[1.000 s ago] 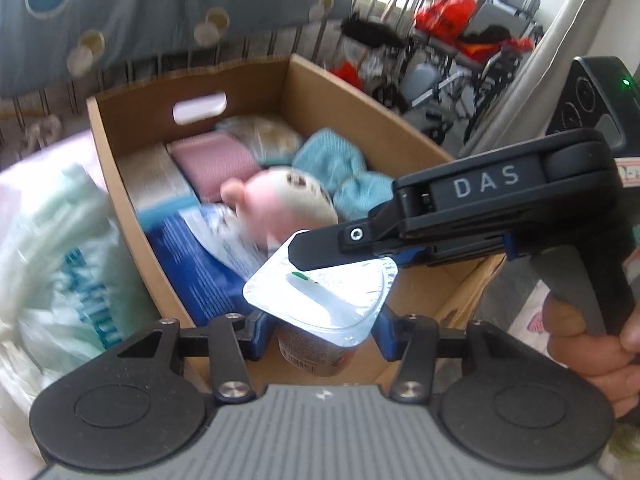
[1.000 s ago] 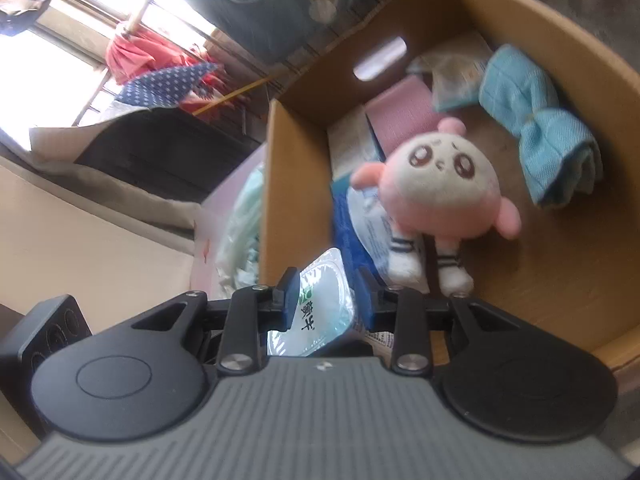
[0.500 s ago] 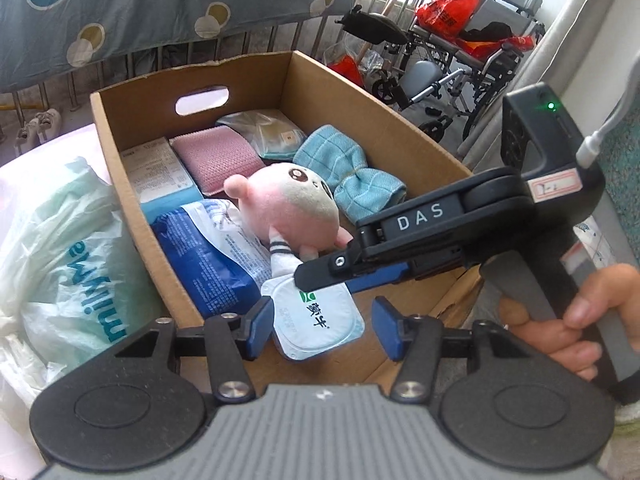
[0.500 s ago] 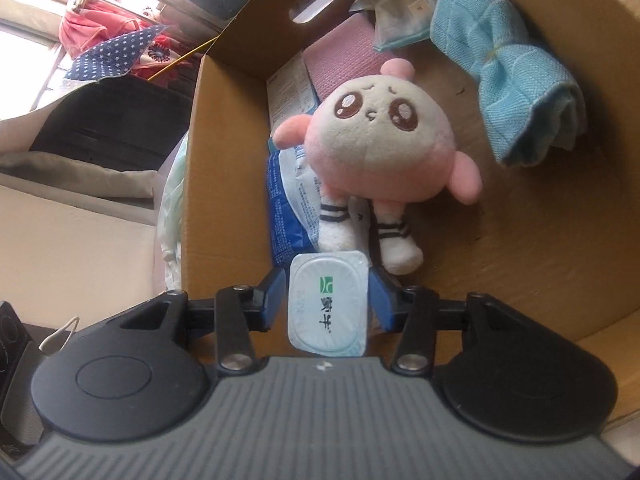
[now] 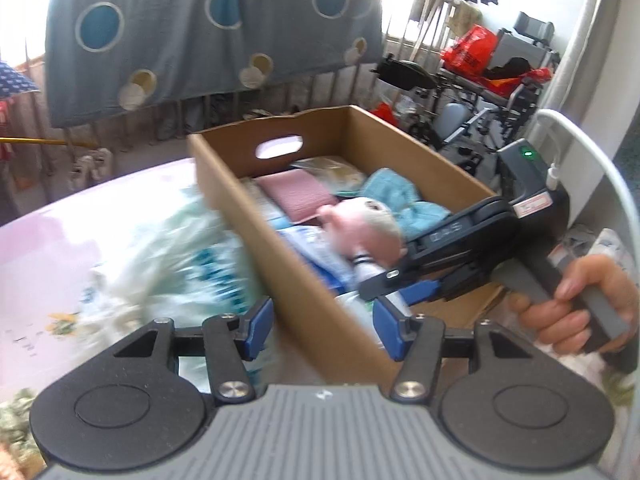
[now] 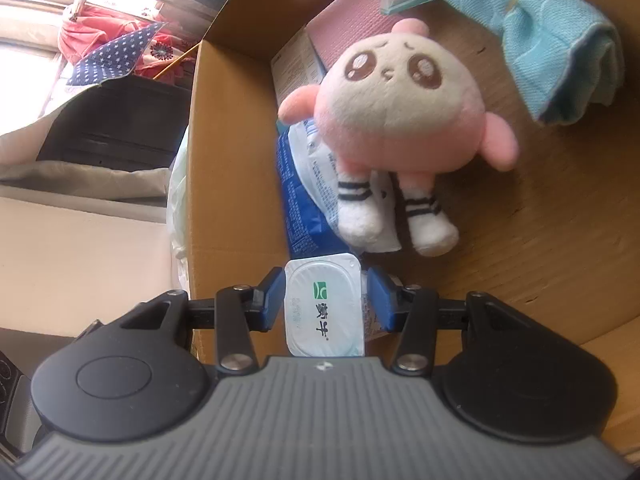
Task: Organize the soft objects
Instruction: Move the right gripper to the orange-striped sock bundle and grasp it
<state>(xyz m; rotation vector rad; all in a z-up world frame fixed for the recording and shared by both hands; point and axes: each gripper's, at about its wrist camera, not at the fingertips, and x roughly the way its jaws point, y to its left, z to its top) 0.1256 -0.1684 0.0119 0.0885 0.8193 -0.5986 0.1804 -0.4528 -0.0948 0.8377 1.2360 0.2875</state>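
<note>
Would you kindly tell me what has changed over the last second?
The right gripper lowered the yogurt cup into the cardboard box and opened around it. The left gripper, opening and empty, drew back over the box's wall. The pink plush and towels stayed put.

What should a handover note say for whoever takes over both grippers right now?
Right gripper: open, jaws astride the yogurt cup, which stands on the cardboard box floor; a gap shows beside its right pad.
Left gripper: open, empty, jaws straddling the box's near wall.
In the box: pink plush toy, blue towel, pink cloth, blue packet.
Outside, left of the box: white plastic bag.
Done: cup set down in the box.
Left: withdraw the right gripper; the bag probably goes next.
</note>
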